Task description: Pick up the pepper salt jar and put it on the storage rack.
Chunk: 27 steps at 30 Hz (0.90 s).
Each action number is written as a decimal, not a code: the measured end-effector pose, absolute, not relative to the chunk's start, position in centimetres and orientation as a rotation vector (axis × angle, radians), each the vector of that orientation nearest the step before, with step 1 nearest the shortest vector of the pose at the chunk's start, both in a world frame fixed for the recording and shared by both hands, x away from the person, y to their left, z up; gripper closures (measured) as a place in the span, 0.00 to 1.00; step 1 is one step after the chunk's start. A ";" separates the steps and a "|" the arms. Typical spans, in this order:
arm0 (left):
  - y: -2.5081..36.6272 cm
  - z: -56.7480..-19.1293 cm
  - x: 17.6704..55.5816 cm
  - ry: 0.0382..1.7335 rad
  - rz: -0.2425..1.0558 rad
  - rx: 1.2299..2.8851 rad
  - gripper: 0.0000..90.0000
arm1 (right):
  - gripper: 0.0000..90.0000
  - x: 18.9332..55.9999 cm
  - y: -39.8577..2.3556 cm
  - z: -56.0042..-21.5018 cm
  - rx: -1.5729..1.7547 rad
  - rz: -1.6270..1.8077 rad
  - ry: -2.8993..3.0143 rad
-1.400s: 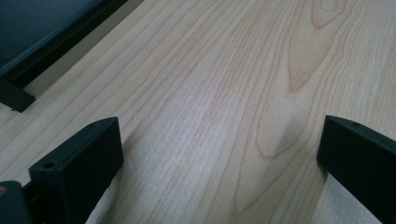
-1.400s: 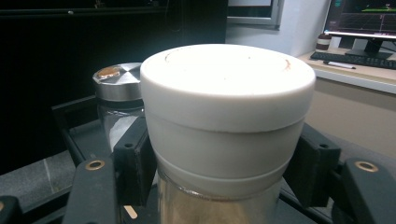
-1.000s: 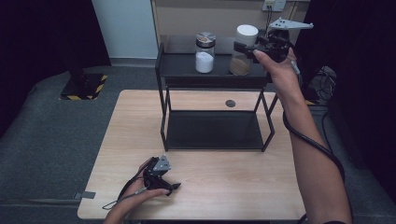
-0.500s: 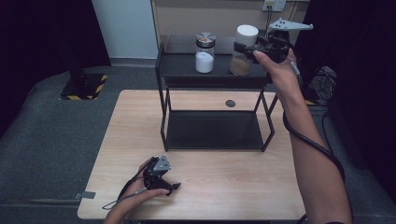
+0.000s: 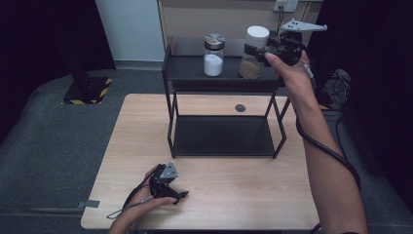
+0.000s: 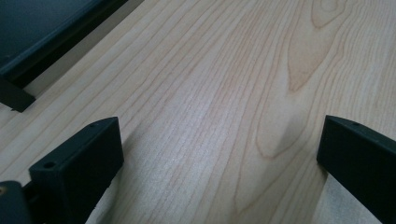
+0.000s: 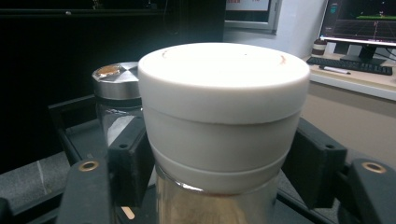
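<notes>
A jar with a thick white lid (image 5: 256,35) and brown contents stands on the top of the black shelf rack (image 5: 219,80). My right gripper (image 5: 255,48) reaches it from the right, level with the lid. In the right gripper view its jaws flank the white lid (image 7: 224,107); they have just been opening, with the jar still between them and standing on the shelf. My left gripper (image 5: 178,192) rests on the wooden table (image 5: 234,190) near its front edge. Its jaws are wide open in the left gripper view (image 6: 219,144), with bare wood between them.
A glass jar with a metal lid (image 5: 213,56) and white powder stands left of the white-lidded jar, close beside it (image 7: 114,93). A small dark disc (image 5: 240,107) lies on the table behind the rack. The rack's lower tray (image 5: 221,136) is bare.
</notes>
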State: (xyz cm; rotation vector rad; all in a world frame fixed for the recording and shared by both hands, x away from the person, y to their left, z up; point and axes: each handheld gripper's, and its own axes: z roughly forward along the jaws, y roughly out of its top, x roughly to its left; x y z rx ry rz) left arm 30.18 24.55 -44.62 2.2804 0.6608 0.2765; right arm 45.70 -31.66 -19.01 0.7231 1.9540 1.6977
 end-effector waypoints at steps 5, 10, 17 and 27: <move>24.5 -44.6 30.2 0.661 0.276 2.281 0.00 | 0.22 45.2 -31.7 -19.0 0.750 1.680 1.944; 24.6 -44.6 30.2 0.661 0.277 2.280 0.00 | 0.13 44.0 -31.7 -18.9 0.776 1.634 1.918; 24.5 -44.6 30.2 0.662 0.277 2.280 0.00 | 0.05 41.5 -32.0 -19.0 0.770 1.603 1.914; 24.6 -44.7 30.1 0.666 0.276 2.274 0.00 | 0.04 36.9 -32.9 -20.4 0.746 1.596 1.959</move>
